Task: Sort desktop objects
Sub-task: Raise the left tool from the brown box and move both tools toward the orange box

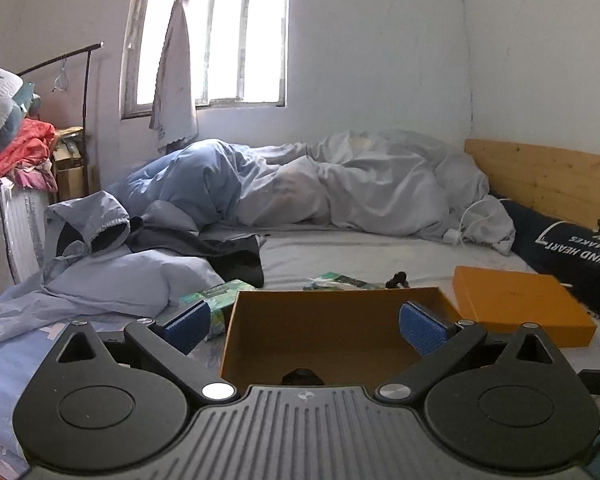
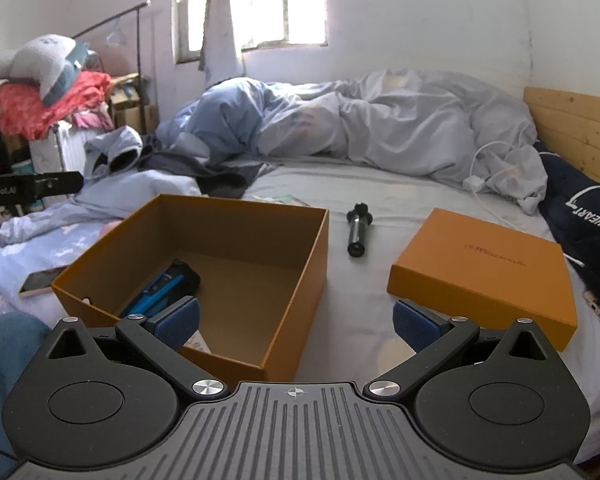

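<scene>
An open orange box point(image 2: 308, 248) sits on the bed; a blue and black tool point(image 2: 164, 288) lies in its left part. The box also shows in the left wrist view point(image 1: 324, 332), close in front. A black cylindrical object point(image 2: 358, 232) lies on the sheet right of the box, and its tip shows beyond the box in the left wrist view point(image 1: 397, 280). An orange lid point(image 2: 484, 276) lies further right, also in the left wrist view point(image 1: 520, 304). My left gripper point(image 1: 304, 328) is open and empty over the box's near wall. My right gripper point(image 2: 296, 326) is open and empty above the box's right front corner.
A green packet point(image 1: 216, 300) lies left of the box and another point(image 1: 340, 282) behind it. A phone point(image 2: 40, 280) lies at the box's left. A crumpled duvet point(image 2: 380, 120), a jacket point(image 1: 100, 240), a navy pillow point(image 2: 588, 216) and a white cable point(image 2: 484, 176) occupy the bed.
</scene>
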The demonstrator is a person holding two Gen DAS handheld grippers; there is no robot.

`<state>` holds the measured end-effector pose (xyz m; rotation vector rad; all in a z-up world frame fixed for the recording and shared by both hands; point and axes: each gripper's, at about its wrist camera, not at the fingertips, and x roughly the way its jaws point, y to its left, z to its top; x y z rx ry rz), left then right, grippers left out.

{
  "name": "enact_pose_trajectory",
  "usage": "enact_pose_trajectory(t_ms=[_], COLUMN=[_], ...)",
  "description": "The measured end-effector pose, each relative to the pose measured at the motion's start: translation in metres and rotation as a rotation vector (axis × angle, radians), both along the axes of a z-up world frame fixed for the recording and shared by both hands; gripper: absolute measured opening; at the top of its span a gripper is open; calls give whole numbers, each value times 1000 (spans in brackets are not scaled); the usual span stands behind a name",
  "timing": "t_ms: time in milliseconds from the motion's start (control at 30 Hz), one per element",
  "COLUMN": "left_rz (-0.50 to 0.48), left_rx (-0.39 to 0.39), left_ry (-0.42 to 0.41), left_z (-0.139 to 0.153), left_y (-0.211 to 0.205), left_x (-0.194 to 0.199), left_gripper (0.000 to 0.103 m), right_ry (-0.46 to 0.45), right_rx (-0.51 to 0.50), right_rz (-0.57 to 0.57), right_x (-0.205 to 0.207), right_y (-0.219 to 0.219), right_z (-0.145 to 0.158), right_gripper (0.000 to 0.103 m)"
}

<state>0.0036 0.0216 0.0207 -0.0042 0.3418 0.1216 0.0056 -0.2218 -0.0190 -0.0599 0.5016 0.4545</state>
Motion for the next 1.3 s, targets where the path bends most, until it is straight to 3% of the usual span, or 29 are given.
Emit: enact_pose_trajectory(t_ms=[633,1067,1300], left_rz=[-30,-132,-153], left_rx=[25,97,60], left_ry=[50,67,96], left_z=[-5,-11,-14], left_y=[-5,-32,-44], left_x=[-5,-2,22], left_gripper=[103,103,103], right_ry=[8,-20,-11], right_rx=[20,70,91], right_rz=[-12,-106,-177], right_x=[4,34,56], right_y=[-7,-56,-86], right_z=[6,20,14], right_gripper=[103,103,103])
